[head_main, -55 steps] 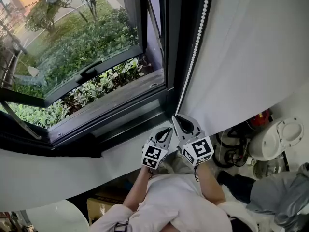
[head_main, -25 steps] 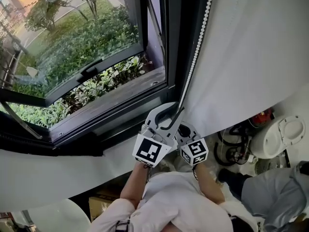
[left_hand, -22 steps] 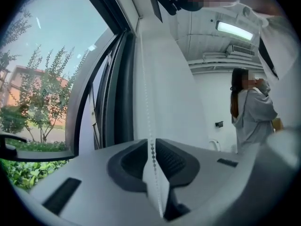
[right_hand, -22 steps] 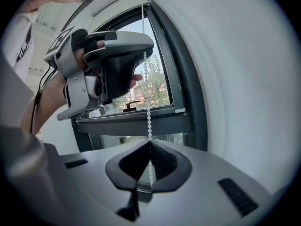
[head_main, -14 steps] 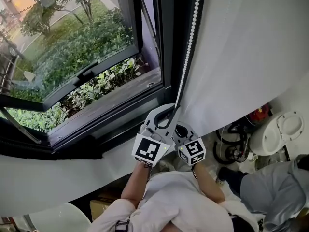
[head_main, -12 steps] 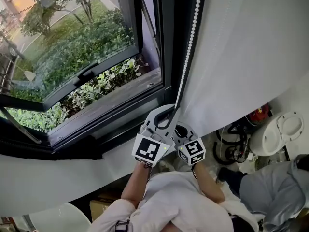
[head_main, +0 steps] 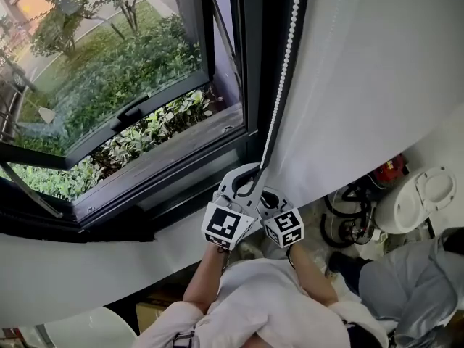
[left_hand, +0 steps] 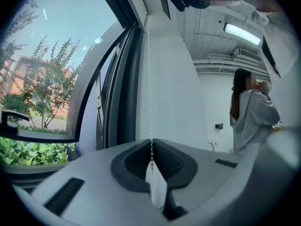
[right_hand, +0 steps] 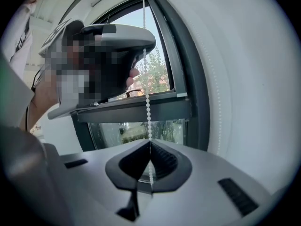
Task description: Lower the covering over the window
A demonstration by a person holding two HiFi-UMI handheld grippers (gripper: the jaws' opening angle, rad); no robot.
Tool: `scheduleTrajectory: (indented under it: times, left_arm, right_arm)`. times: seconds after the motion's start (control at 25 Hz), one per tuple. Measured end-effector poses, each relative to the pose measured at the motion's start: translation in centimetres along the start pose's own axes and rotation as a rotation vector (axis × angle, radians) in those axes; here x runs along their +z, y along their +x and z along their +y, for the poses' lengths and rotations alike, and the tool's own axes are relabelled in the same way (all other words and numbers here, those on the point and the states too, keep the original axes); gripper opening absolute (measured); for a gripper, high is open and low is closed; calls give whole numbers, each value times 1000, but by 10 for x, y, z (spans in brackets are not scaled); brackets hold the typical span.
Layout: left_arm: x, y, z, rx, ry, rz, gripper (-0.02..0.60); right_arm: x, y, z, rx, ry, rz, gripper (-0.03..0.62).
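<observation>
**A:** Start with the head view. Where is the blind?

**B:** The white blind (head_main: 362, 78) hangs at the right, just beside the dark window frame (head_main: 250, 85). The pane to the left of it is uncovered, with green plants (head_main: 109, 85) outside. The bead chain (head_main: 284, 64) runs down along the blind's edge.

**A:** And the grippers?

**B:** Both sit low in the middle, above the person's white shirt (head_main: 268, 303). The left gripper (head_main: 254, 171) is the higher one on the chain. The right gripper (head_main: 267, 194) is just below it (their marker cubes sit side by side).

**A:** What does the left gripper view show?

**B:** The left gripper (left_hand: 151, 144) has just been closing its jaws, and the bead chain (left_hand: 150, 102) is between them. The pads meet on it, with nothing but the beads keeping them apart. The blind (left_hand: 174, 79) fills the middle behind the chain and the window frame (left_hand: 124, 88) stands to its left. A person in a grey hoodie (left_hand: 251, 114) stands well off at the right.

**A:** And the right gripper view?

**B:** Much the same. The right gripper (right_hand: 150, 144) has its jaws pinched together on the bead chain (right_hand: 146, 93), which rises straight up from them. Higher on that strand the left gripper (right_hand: 145, 44) is clamped on it too. The window frame (right_hand: 188, 79) sits behind the chain and the blind (right_hand: 249, 102) is to the right of it.
</observation>
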State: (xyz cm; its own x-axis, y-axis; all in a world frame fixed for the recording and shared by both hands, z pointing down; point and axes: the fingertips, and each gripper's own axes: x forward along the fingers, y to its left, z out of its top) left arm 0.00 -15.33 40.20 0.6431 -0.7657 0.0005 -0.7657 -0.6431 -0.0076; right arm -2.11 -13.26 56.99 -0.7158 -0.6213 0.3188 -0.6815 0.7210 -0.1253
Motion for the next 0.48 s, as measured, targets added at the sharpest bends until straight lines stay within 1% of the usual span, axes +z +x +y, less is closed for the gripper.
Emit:
scheduleTrajectory:
  times: [0.48]
  left_arm:
    - [-27,-3,-1,-13,-26,35,21]
  right_arm:
    - [-26,8,0,-17,-3,48,-3]
